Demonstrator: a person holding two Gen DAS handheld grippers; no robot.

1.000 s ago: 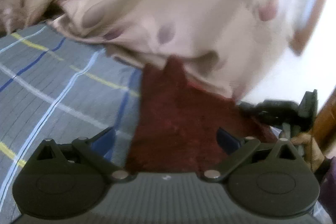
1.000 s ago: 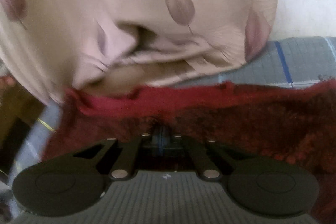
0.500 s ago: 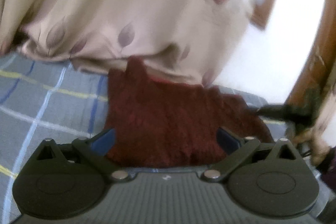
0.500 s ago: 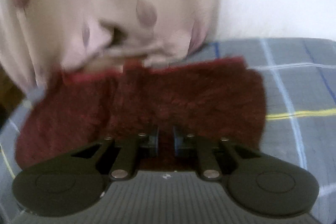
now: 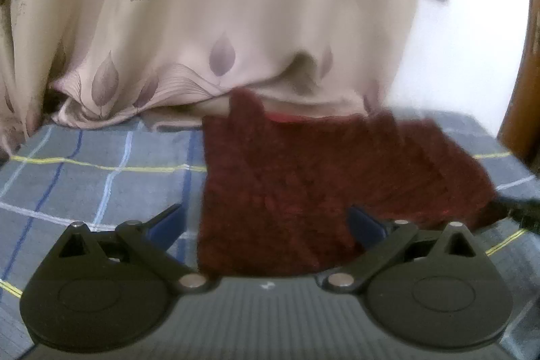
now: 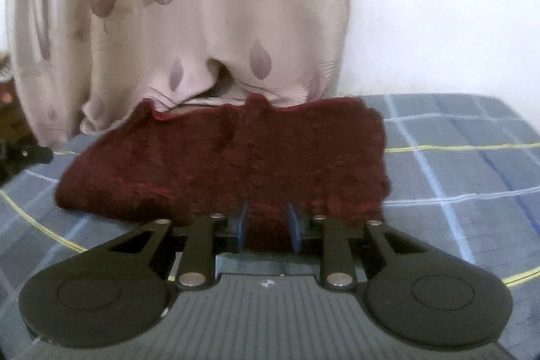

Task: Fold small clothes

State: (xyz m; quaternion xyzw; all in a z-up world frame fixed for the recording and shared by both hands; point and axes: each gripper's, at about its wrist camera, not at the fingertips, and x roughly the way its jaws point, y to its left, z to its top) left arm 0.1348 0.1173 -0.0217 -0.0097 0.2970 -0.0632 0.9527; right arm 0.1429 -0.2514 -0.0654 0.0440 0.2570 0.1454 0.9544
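Note:
A dark red fuzzy garment (image 5: 320,177) lies flat on a grey-blue checked cloth (image 5: 101,184), its far edge tucked under a hanging curtain. My left gripper (image 5: 266,225) is wide open just above the garment's near left part, blue pads apart. In the right wrist view the same garment (image 6: 236,157) spreads across the middle. My right gripper (image 6: 266,225) is partly open at the garment's near edge, with the fabric showing between the blue pads, not clamped. The right gripper's tip (image 5: 523,208) shows at the far right of the left wrist view.
A beige leaf-print curtain (image 6: 202,22) hangs behind and drapes onto the cloth's far edge. A white wall (image 6: 438,5) stands at the right. A brown wooden frame (image 5: 526,90) curves along the right of the left wrist view. Checked cloth (image 6: 455,174) extends right of the garment.
The right gripper has opened and let go of the garment, which now lies flat. Both grippers have drawn back from the curtain, so more cloth shows.

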